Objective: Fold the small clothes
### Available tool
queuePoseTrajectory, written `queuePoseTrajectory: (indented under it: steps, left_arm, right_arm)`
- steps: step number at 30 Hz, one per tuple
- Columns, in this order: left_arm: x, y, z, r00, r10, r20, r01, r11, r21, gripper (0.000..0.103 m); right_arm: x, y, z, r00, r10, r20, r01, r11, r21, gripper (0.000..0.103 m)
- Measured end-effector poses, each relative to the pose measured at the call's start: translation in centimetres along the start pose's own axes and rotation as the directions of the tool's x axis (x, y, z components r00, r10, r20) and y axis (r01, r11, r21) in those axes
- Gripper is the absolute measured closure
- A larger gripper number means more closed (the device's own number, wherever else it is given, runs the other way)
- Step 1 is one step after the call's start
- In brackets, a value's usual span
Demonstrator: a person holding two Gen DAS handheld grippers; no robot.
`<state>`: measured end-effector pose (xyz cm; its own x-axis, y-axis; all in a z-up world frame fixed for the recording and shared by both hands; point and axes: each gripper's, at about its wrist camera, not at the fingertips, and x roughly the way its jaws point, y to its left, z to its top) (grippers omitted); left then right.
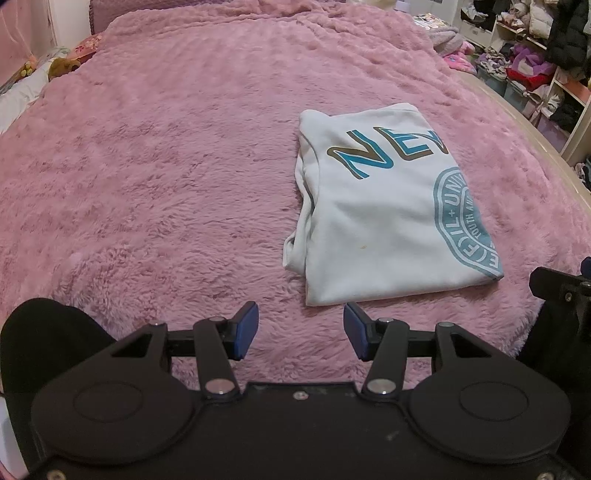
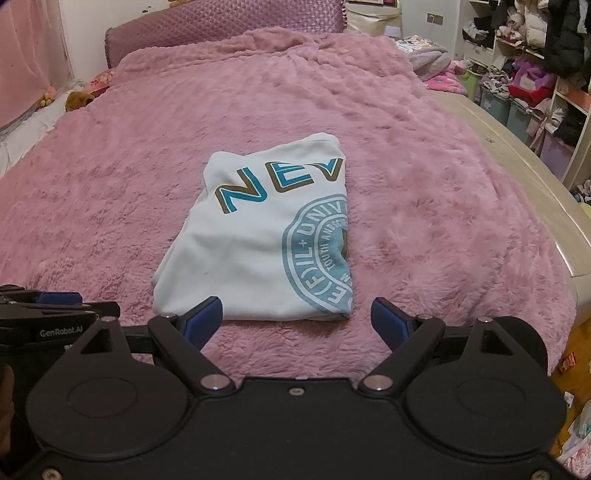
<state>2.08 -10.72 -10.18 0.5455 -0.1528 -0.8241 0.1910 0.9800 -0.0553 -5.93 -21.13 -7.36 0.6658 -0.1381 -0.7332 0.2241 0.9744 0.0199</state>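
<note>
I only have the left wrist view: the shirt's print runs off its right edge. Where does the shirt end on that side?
Observer: The white shirt ends at a straight folded edge that cuts through the round seal print.
Operator: What lies beyond it?
Observer: Bare pink blanket, then the bed's beige edge.
Operator: Is the right gripper holding anything?
Observer: No, the right gripper is open, empty, just short of the shirt's near edge.

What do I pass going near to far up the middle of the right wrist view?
Right gripper with its jaws open → folded white shirt with teal lettering → bare stretch of pink fluffy blanket → purple headboard at the far end.
</note>
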Motion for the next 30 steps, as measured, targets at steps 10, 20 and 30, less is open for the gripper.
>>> queuePoseTrajectory:
  steps: [10, 20, 30]
  left_arm:
    - [0.04, -0.02, 0.02, 1.0, 0.002, 0.0, -0.002, 1.0, 0.001, 0.05]
    - [0.08, -0.12, 0.08, 1.0, 0.005, 0.001, -0.005, 1.0, 0.003, 0.05]
    - [-0.27, -0.18, 0.07, 0.999, 0.02, 0.036, -0.02, 1.0, 0.009, 0.05]
  right_arm:
    - [0.09, 0.05, -0.02, 1.0, -0.001, -0.003, 0.001, 1.0, -0.002, 0.018]
    - [0.21, 0.17, -0.06, 1.0, 0.0, -0.006, 0.0, 1.0, -0.006, 0.018]
    - [0.35, 0.31, -0.2, 1.0, 0.002, -0.012, -0.002, 1.0, -0.02, 0.018]
